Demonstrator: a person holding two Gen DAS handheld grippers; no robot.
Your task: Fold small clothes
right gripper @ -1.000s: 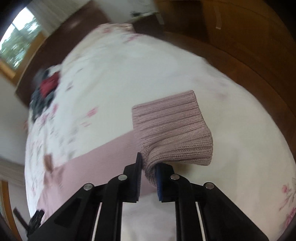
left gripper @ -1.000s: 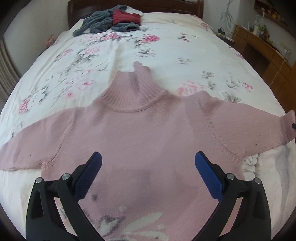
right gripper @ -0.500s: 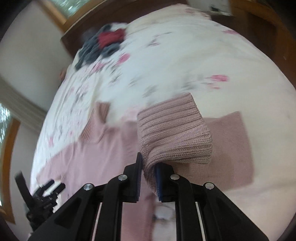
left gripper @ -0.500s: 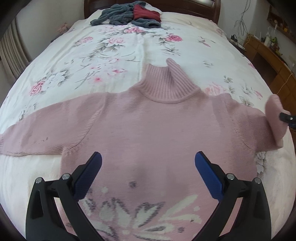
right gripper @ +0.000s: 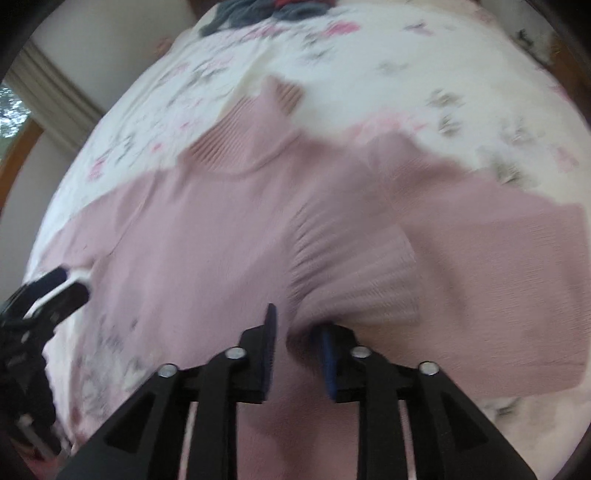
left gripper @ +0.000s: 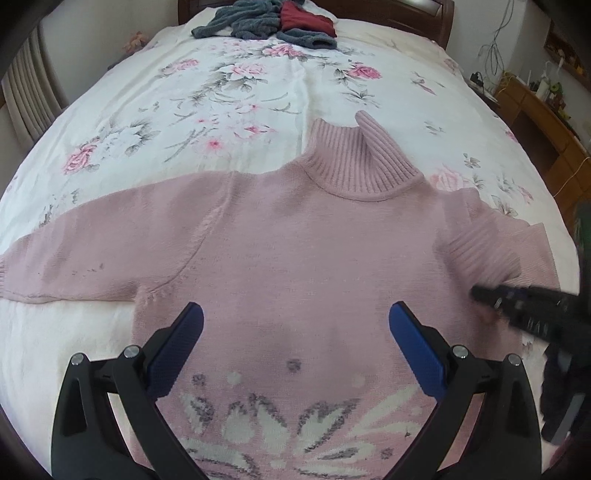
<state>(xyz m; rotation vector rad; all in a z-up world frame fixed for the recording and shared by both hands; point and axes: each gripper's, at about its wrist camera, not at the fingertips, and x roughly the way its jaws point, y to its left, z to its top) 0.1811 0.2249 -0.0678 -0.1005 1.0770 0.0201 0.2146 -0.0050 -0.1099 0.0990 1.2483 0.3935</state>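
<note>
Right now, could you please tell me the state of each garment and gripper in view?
pink sweater: flat on the bed, front up, its right sleeve folded inward
left gripper: open, empty
right gripper: slightly open around the sleeve cuff
grey and red clothes: heaped, unfolded

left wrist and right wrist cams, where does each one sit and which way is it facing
Left wrist view: on the left gripper, jaws wide apart, above the lower body of the pink sweater, facing up the bed to the headboard; the right gripper enters at right.
Right wrist view: on the right gripper, over the sweater's right side, looking across it at the ribbed cuff folded onto the body; the left gripper shows at left.
Shared: sweater, floral bed, each other's gripper.
</note>
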